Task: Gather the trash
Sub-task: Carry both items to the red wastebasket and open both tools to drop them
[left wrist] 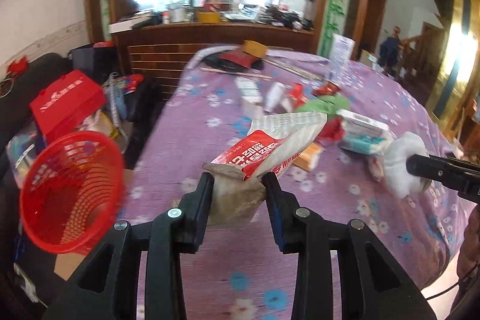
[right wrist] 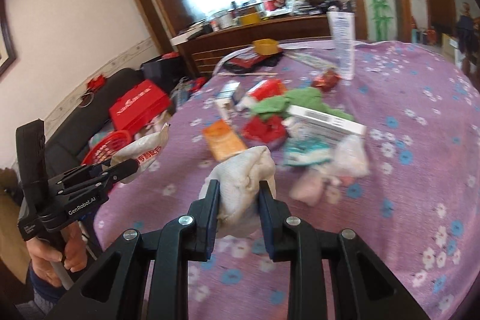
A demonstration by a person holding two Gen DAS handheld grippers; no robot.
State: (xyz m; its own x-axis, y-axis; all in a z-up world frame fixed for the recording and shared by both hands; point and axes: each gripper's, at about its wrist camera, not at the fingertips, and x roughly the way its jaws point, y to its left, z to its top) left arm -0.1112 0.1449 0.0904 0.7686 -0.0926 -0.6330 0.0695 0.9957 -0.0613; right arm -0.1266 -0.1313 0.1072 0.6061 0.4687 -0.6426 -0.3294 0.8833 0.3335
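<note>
Your left gripper (left wrist: 238, 183) has its fingers (left wrist: 207, 191) clamped on the grubby bottom end of a red-and-white snack bag (left wrist: 270, 146), which sticks up and away from you above the purple flowered counter (left wrist: 375, 209). The red mesh basket (left wrist: 72, 191) sits tilted off the counter's left edge, just beside that gripper, its mouth turned toward the camera (what is inside is too blurred to make out).

Your right gripper (right wrist: 238, 194) is pinched around a crumpled white wad (right wrist: 247, 179), either tissue or cloth, held above the counter near its front edge. In the left wrist view the same wad (left wrist: 402, 164) shows at the tip of the right gripper (left wrist: 418, 165), well to the right of the bag.

The rest of the trash lies in a loose pile mid-counter: an orange packet (right wrist: 223, 140), a red wrapper (right wrist: 265, 128), a green cloth (right wrist: 285, 102), a white box (right wrist: 327, 122) resting on the pile, and a teal-and-white pack (right wrist: 303, 153) just in front of it. A tall white tube (right wrist: 342, 44) stands upright at the far side, and a yellow box (right wrist: 265, 46) sits near the far edge.
</note>
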